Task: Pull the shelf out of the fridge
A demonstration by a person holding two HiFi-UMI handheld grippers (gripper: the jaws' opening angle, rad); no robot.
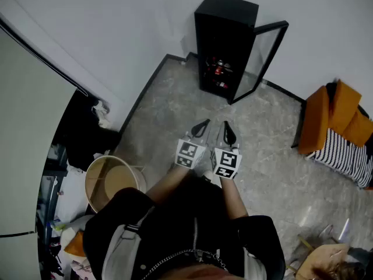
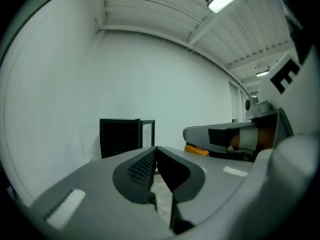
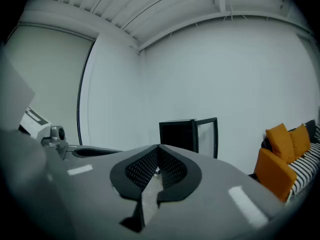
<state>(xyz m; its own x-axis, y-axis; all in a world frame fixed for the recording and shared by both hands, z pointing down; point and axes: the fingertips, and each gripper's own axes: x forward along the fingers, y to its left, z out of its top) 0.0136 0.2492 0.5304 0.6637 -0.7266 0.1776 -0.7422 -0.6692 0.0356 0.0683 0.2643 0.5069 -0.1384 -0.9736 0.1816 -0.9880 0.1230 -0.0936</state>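
Left claw [image 1: 201, 127] and right claw [image 1: 229, 134]: both pinched together, empty, well short of the fridge [image 1: 225, 34]. Recommended: approach squarely, open one claw, grip the shelf [image 1: 216, 78] by its front edge and draw it out level. Fridge is small and black with its glass door [image 1: 263, 57] open. The shelf inside is dim and carries small red items [image 1: 219, 69].

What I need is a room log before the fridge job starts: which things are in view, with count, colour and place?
fridge: 1, black, against the far wall
fridge door: 1, glass in a black frame, swung open to the right
items in fridge: several, reddish, on the lower shelves, too small to identify
sofa: 1, orange, at the right wall
striped cloth: 1, black and white, on the sofa
round tub: 1, beige, on the floor at left
dark bundle: 1, black, beyond the tub
left tool: 1, grey, shut, empty
right tool: 1, grey, shut, empty
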